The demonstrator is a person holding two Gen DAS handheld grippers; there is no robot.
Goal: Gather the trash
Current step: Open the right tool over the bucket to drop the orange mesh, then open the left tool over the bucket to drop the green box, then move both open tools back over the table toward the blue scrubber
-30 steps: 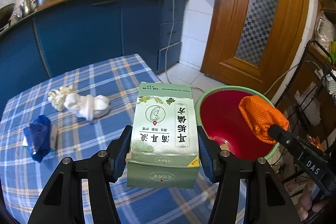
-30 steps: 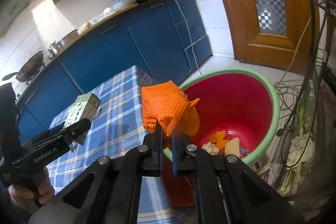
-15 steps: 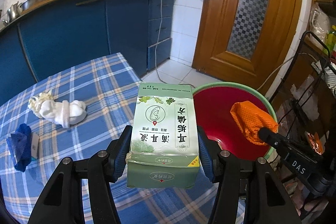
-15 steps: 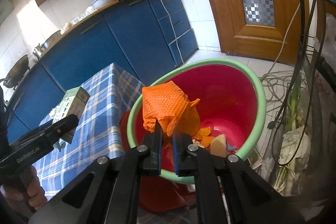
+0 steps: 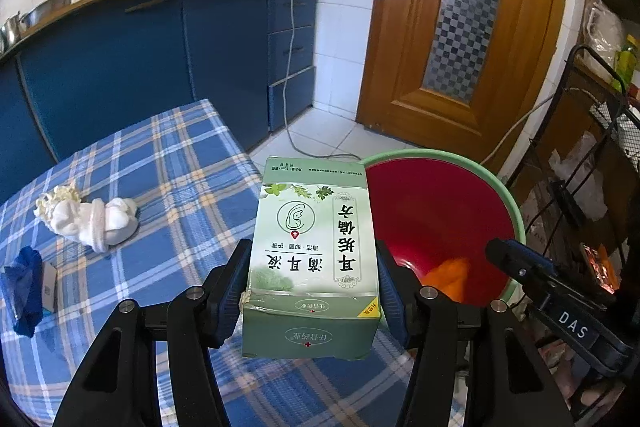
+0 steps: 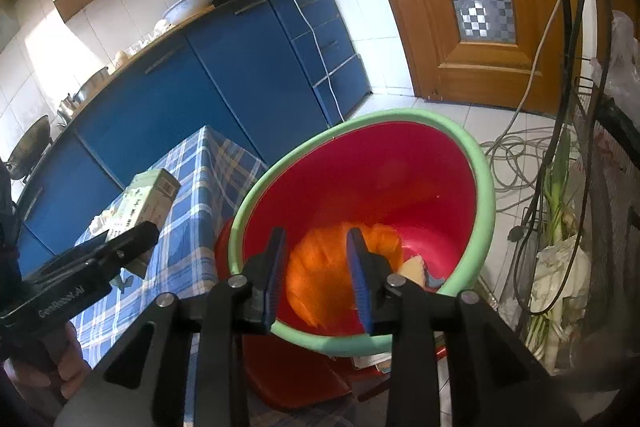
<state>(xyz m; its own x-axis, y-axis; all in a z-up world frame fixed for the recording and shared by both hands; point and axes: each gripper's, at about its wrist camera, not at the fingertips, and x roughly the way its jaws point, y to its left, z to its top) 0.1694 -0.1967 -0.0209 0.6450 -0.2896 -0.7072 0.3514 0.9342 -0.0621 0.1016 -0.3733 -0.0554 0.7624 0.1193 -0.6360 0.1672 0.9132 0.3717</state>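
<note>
blue cabinets [image 5: 132, 67] | wooden door [image 5: 472, 39] | checked tablecloth [image 5: 168, 187] | wire rack [image 5: 600, 155]

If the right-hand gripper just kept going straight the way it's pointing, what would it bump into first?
Probably the orange netting lying in the red bin: the open right gripper points down into it, though depth is hard to judge.

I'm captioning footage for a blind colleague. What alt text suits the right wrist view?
The right gripper hangs open over a red bin with orange netting inside; the left gripper holds a green box above the checked tablecloth.
</note>
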